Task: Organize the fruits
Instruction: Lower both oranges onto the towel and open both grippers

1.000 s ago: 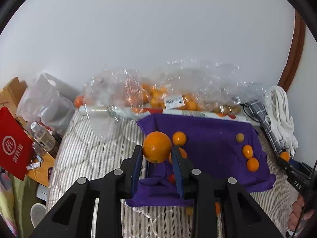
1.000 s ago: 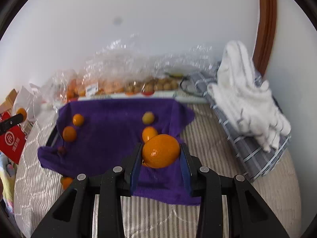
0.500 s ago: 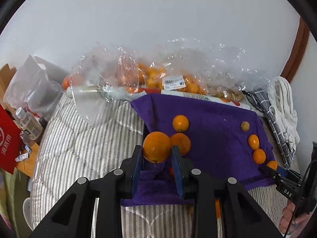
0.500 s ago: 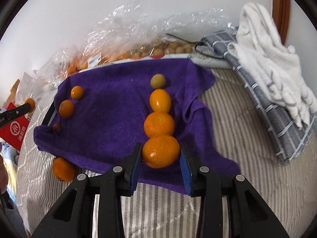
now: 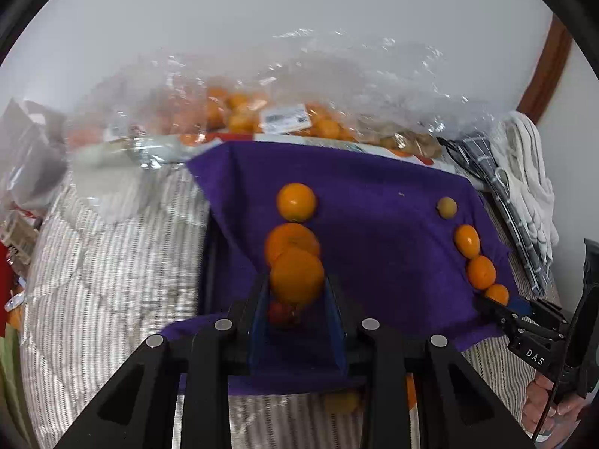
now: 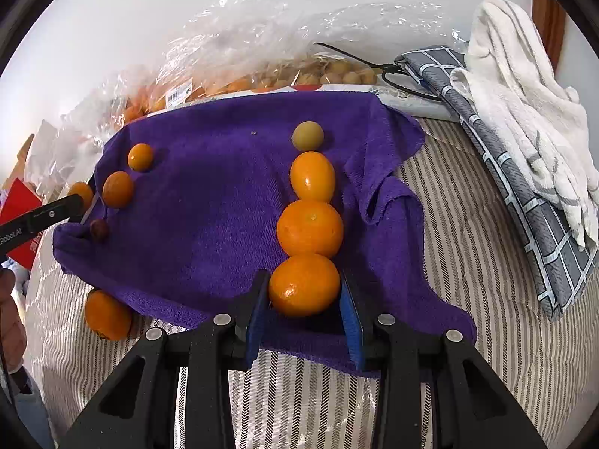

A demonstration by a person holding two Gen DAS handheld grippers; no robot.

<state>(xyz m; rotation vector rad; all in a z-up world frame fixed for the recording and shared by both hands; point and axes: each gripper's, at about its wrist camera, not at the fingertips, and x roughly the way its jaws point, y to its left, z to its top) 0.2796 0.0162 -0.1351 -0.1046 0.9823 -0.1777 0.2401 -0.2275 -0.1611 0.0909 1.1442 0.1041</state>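
A purple towel lies on a striped bed. My left gripper is shut on an orange, held just above the towel behind a row of two oranges; a small red fruit lies below it. My right gripper is shut on an orange low over the towel, at the near end of a row: an orange, a smaller orange fruit and a yellowish fruit.
Clear plastic bags of fruit lie against the wall behind the towel. A grey checked cloth and a white towel lie at the right. A loose orange sits on the bed off the towel's near-left edge.
Both grippers have moved forward and down toward the towel with their oranges. The right orange has come down to the near end of its row.
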